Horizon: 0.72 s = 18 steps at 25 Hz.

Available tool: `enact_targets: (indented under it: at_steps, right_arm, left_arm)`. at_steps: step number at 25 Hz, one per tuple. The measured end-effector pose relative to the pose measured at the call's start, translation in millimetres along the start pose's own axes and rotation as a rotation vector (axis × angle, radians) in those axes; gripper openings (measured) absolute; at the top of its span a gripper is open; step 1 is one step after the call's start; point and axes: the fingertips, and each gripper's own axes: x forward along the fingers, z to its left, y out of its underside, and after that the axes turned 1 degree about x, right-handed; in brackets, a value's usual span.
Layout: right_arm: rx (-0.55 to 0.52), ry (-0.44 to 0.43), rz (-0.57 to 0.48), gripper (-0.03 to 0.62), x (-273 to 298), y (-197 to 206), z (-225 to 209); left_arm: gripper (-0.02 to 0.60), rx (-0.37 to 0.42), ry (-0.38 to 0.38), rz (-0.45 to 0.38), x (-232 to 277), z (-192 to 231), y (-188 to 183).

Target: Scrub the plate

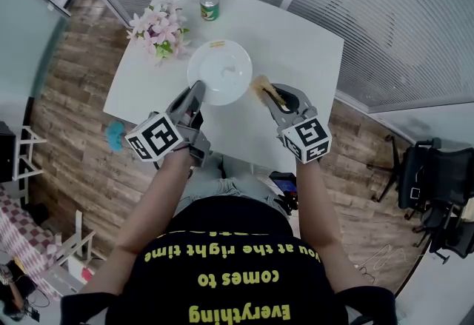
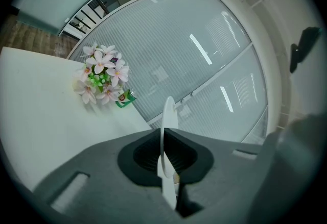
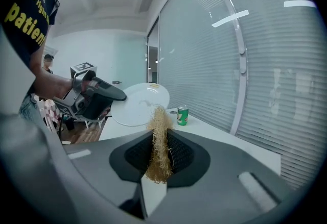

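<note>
A person in a black shirt with yellow lettering stands at the near edge of a white table, a hand-held tool in each hand. The left claw is clamped tight on the near rim of a white plate. Its own view shows the rim edge-on, pinched between the two dark pads. The plate is held up off the table at a tilt, its face turned toward the other hand, with a faint smear on the white surface. The right claw stands at a narrow gap, closed on a straw-coloured fibre scrubber whose loose strands stick out past the pads. In the head view the scrubber sits just beside the plate's right rim; whether the two touch cannot be told. Beyond the plate, a bunch of pink and white flowers stands on the left side of the table. A green drinks can stands upright near the far edge, close to the flowers. Behind the table runs a wall of glass panels covered with pale horizontal blinds, and wood-pattern flooring shows on either side.
</note>
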Motion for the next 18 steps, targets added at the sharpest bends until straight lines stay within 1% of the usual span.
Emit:
enact_targets:
  at_steps: [7,11,18]
  right_arm:
    - [0.092,0.068,0.020,0.054,-4,22,-21]
    - [0.137,0.081,0.025,0.054,-3,33,-23]
    - [0.169,0.101,0.042,0.054,-4,47,-28]
  left_arm:
    - [0.008,-0.011,-0.006,0.042,5,8,13]
    - [0.008,-0.029,-0.017,0.062,8,15,21]
    - [0.008,-0.041,-0.041,0.091,12,26,33]
